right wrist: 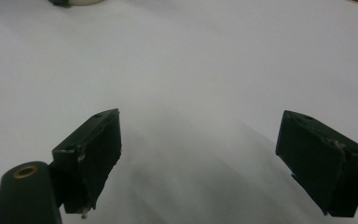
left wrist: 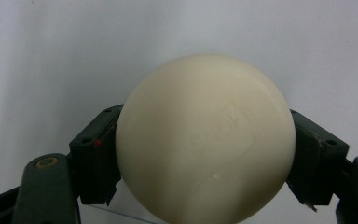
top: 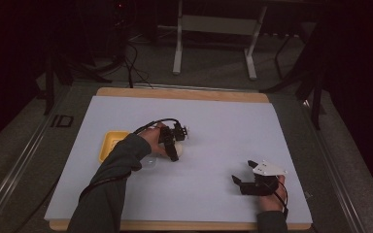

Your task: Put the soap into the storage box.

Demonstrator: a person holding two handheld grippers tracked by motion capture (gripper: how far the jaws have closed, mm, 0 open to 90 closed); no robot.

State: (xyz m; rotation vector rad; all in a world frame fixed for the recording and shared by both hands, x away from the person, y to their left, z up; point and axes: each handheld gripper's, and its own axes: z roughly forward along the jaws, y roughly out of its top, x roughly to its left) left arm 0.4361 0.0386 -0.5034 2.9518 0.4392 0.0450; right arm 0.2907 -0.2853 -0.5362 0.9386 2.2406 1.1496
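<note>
A: We note the ball (left wrist: 205,140): cream, smooth, soft satin sheen, faint embossed mark, plastic-looking.

B: We log the left tool (left wrist: 205,158) pads (left wrist: 95,163) as matt black, scuffed at the edges. Right tool (right wrist: 214,158) likewise.

A: Counter (top: 175,94): pale wood rim under a matt white sheet (top: 213,126), paper-like. Tray (top: 110,143): glossy yellow plastic.

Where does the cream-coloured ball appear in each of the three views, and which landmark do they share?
High view: the cream ball lies left of centre, at the left gripper, right of the yellow tray.
Left gripper view: ball centre, pressed between both jaws.
Right gripper view: a sliver at the top edge, left.
Shared landmark: the white table sheet.
</note>
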